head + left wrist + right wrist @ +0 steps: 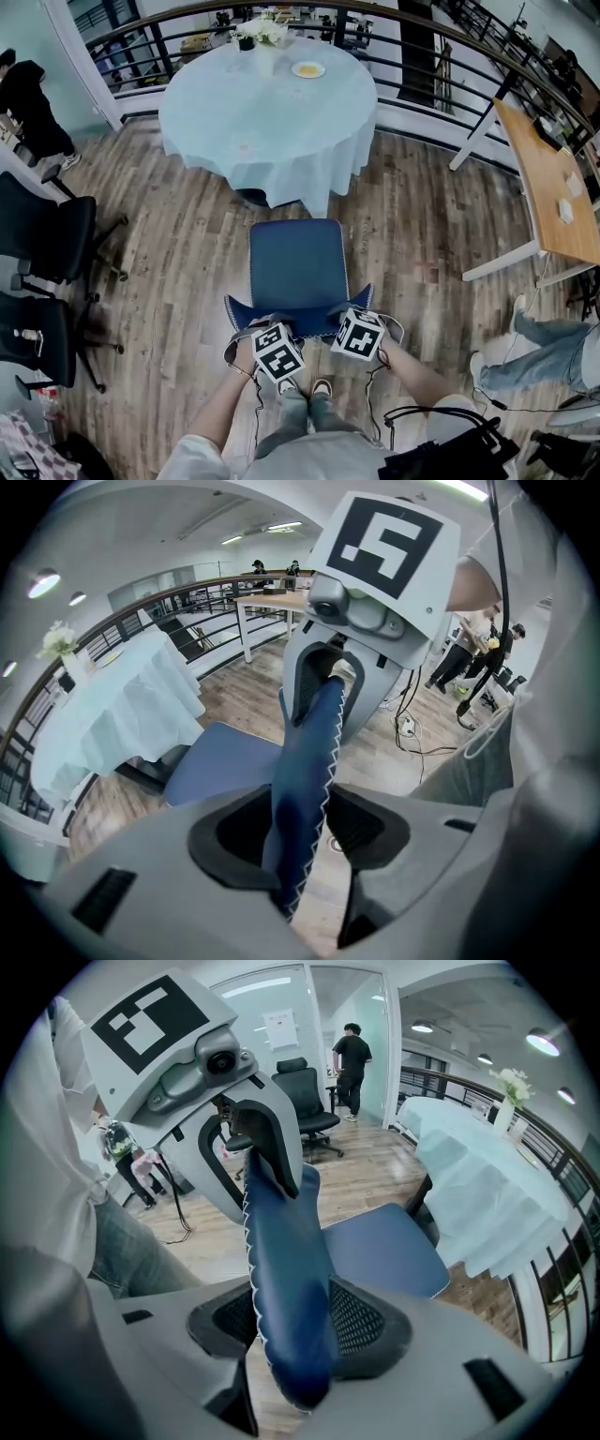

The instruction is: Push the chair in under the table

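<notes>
A blue chair stands just short of the round table, which has a pale blue cloth; its seat faces the table. The thin blue backrest is nearest me. My left gripper is shut on the left part of the backrest's top edge and my right gripper on the right part. In the left gripper view the backrest runs between the pads of the left gripper. In the right gripper view the backrest fills the jaws of the right gripper.
Two black office chairs stand at the left. A wooden desk is at the right, with a person's legs beside it. A dark railing curves behind the table. A plate and flowers sit on the cloth.
</notes>
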`<state>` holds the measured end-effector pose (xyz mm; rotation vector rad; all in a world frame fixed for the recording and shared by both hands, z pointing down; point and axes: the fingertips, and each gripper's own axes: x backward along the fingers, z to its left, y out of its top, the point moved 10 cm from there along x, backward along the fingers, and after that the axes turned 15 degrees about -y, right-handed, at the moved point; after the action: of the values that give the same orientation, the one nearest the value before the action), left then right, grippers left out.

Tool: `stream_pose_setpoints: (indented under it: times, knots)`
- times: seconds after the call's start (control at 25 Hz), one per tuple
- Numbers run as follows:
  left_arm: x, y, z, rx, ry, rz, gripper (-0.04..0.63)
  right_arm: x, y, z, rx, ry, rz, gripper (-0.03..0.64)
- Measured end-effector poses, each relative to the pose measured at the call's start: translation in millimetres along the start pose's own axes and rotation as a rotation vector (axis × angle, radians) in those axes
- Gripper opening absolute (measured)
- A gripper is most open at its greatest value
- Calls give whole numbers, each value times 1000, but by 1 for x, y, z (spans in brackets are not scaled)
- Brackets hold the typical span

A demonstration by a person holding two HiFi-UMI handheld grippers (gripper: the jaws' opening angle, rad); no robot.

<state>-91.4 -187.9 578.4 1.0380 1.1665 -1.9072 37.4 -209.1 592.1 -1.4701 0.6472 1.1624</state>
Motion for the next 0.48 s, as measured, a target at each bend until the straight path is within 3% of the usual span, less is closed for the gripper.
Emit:
stream_pose_setpoints:
  times: [0.48]
  knots:
    - [2,11,27,-10,18,-12,186,-6,4,-27,4,-18,-7,207]
